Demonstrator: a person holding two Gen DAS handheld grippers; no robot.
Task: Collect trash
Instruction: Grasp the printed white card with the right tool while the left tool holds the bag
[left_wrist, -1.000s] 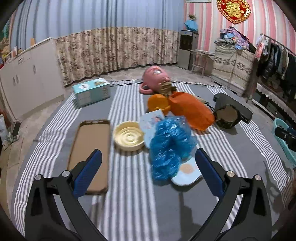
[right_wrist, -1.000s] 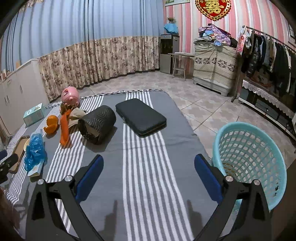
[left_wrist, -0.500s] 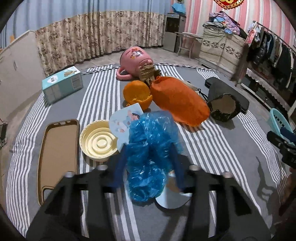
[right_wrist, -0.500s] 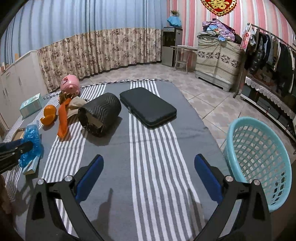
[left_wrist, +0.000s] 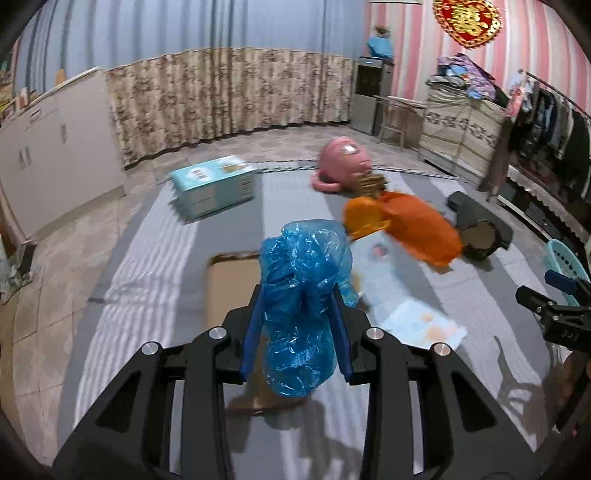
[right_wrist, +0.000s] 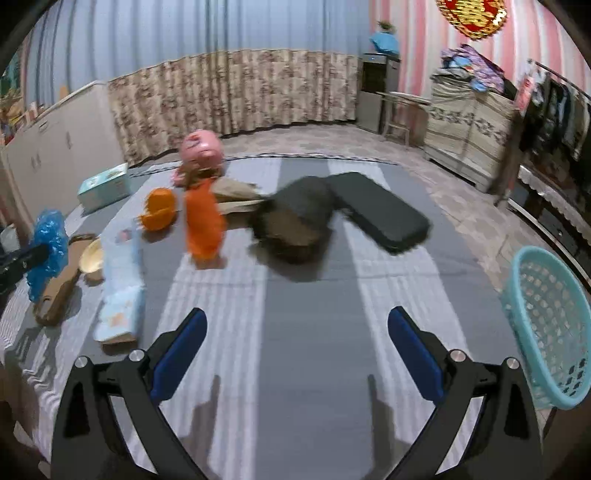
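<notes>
Your left gripper (left_wrist: 297, 325) was closing on the blue bag (left_wrist: 304, 291), lifted off the rug (left_wrist: 155, 280); right gripper (right_wrist: 295, 354) gaped empty; basket (right_wrist: 546, 325) next.

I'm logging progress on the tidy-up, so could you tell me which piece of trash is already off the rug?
The blue bag, pinched between the left tongs as they close; the orange bag and paper lie on the rug.

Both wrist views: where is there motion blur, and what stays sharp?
Left wrist: the rug and teal box smear, while the blue bag in the left gripper stays sharp. Right wrist: orange bag and black roll blurred; right gripper crisp.
</notes>
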